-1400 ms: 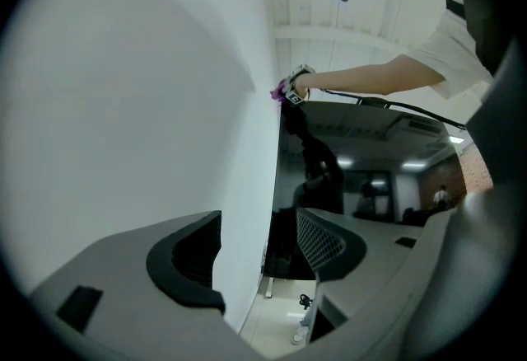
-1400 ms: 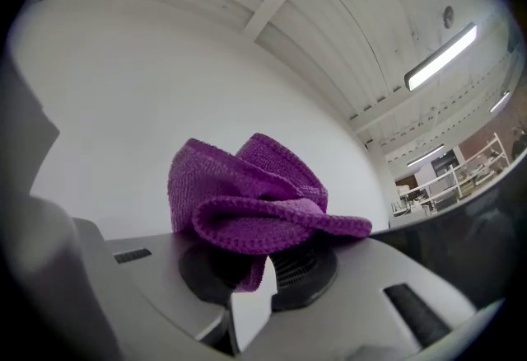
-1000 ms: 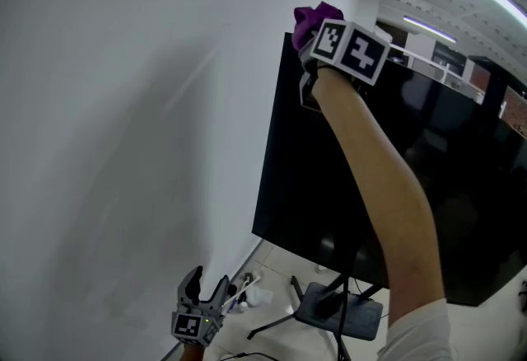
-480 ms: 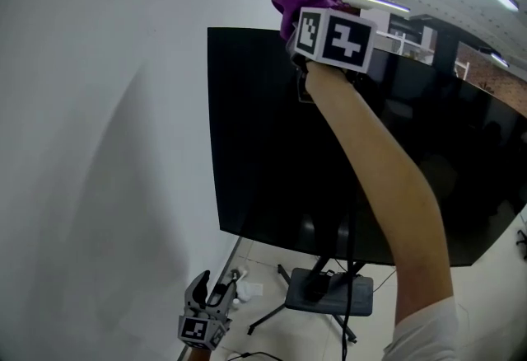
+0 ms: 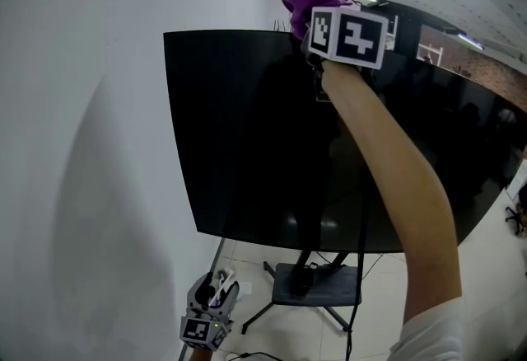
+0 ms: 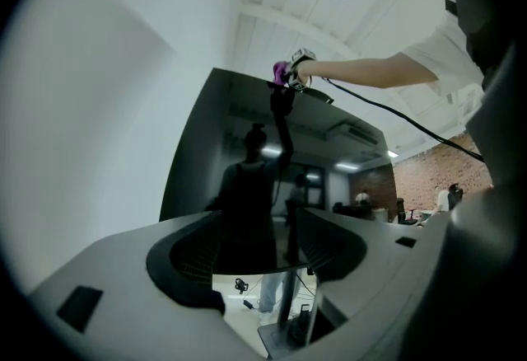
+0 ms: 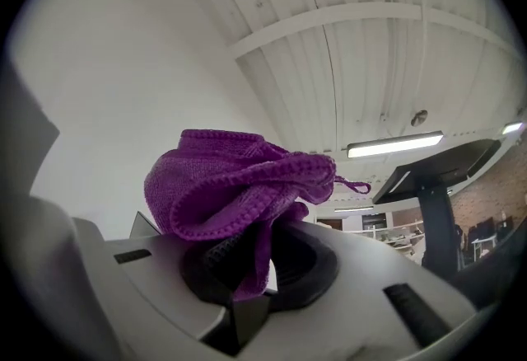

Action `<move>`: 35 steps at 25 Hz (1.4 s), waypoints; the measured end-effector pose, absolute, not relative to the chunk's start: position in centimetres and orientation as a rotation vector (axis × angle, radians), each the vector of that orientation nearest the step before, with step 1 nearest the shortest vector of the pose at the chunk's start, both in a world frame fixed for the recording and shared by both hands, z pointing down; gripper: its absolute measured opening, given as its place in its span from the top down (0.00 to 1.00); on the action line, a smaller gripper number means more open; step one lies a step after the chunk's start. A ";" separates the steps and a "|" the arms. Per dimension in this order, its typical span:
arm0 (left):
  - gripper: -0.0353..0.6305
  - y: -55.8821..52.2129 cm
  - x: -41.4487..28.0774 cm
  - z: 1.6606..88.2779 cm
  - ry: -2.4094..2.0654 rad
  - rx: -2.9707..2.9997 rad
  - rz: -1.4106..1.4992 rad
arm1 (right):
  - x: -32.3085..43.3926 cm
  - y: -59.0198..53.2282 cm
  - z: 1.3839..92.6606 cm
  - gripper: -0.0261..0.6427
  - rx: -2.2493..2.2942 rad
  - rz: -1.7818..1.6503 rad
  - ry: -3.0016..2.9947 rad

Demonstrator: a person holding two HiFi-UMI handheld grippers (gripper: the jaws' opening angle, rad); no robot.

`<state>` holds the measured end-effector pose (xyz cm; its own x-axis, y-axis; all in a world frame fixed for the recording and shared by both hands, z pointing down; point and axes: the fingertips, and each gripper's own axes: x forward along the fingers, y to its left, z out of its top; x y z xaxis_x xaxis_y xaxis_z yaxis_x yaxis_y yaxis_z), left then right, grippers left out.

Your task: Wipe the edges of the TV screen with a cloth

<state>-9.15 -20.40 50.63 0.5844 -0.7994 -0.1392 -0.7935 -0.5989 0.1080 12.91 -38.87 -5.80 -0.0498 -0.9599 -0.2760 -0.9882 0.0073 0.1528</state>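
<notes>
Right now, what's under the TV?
A stand with a flat base and thin legs sits on the tiled floor. The person's forearm covers whatever lies below the TV's right part.

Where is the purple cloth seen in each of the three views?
Head view: purple cloth top centre, above the marker cube.
Left gripper view: cloth small, upper centre, at the TV top edge.
Right gripper view: cloth centre, clamped by the right gripper.
Shared landmark: the white wall.

Bunched purple cloth [image 5: 313,1] up at the top edge of the black, glossy TV screen [image 5: 247,128], upright and unlit.
</notes>
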 end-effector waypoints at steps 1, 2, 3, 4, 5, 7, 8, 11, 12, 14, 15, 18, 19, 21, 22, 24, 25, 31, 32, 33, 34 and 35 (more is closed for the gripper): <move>0.55 -20.4 -8.6 51.0 -1.378 2.775 -0.260 | 13.9 -38.5 -5.9 0.88 -2.119 0.474 2.148; 0.55 -20.1 -7.8 50.7 -1.355 2.779 -0.258 | 15.0 -38.1 -6.0 0.88 -2.140 0.483 2.132; 0.55 -19.8 -6.9 50.2 -1.329 2.784 -0.267 | 16.2 -37.6 -6.1 0.88 -2.165 0.495 2.114; 0.55 -19.6 -6.2 49.9 -1.314 2.796 -0.275 | 17.4 -37.1 -6.3 0.88 -2.193 0.514 2.094; 0.55 -19.6 -5.8 50.3 -1.308 2.813 -0.272 | 18.5 -36.6 -6.5 0.88 -2.223 0.539 2.072; 0.55 -19.8 -5.3 51.1 -1.287 2.839 -0.244 | 20.2 -36.0 -6.9 0.88 -2.279 0.600 2.030; 0.55 -19.8 -4.9 51.3 -1.266 2.850 -0.230 | 20.9 -35.7 -7.1 0.88 -2.305 0.629 2.013; 0.55 -19.4 -3.3 50.4 -1.204 2.852 -0.241 | 23.5 -34.8 -7.1 0.88 -2.368 0.680 1.973; 0.55 -19.2 -2.8 50.3 -1.193 2.847 -0.251 | 24.6 -34.5 -6.8 0.88 -2.387 0.675 1.962; 0.55 -19.1 -2.1 50.7 -1.194 2.858 -0.258 | 27.4 -34.0 -6.0 0.88 -2.438 0.642 1.937; 0.55 -19.2 -1.9 51.0 -1.198 2.868 -0.262 | 28.6 -33.8 -5.6 0.88 -2.462 0.632 1.927; 0.55 -19.1 -0.5 50.8 -1.174 2.883 -0.263 | 31.3 -33.0 -5.0 0.88 -2.516 0.683 1.915; 0.55 -19.0 0.0 50.8 -1.162 2.887 -0.253 | 32.0 -32.6 -4.9 0.88 -2.532 0.713 1.907; 0.55 -19.2 0.9 50.8 -1.140 2.901 -0.243 | 33.4 -32.1 -5.0 0.88 -2.562 0.753 1.877; 0.55 -19.3 1.3 50.7 -1.130 2.906 -0.237 | 34.2 -31.9 -5.1 0.88 -2.576 0.760 1.858; 0.55 -19.4 2.1 50.4 -1.113 2.909 -0.236 | 36.0 -31.3 -5.3 0.88 -2.597 0.744 1.822; 0.55 -19.3 2.5 50.4 -1.102 2.908 -0.240 | 37.0 -30.9 -5.4 0.88 -2.604 0.728 1.804; 0.55 -19.0 4.3 50.7 -1.062 2.903 -0.228 | 42.5 -28.9 -4.9 0.88 -2.644 0.688 1.717; 0.55 -18.7 4.7 50.7 -1.063 2.906 -0.223 | 43.4 -28.2 -4.9 0.88 -2.661 0.695 1.700; 0.55 -18.4 5.0 50.7 -1.064 2.910 -0.221 | 44.5 -27.5 -5.0 0.88 -2.677 0.702 1.681; 0.55 -18.0 5.4 50.7 -1.066 2.915 -0.221 | 45.4 -26.7 -5.1 0.88 -2.688 0.706 1.662; 0.55 -17.7 5.9 50.7 -1.065 2.917 -0.220 | 46.4 -26.0 -5.2 0.88 -2.693 0.706 1.642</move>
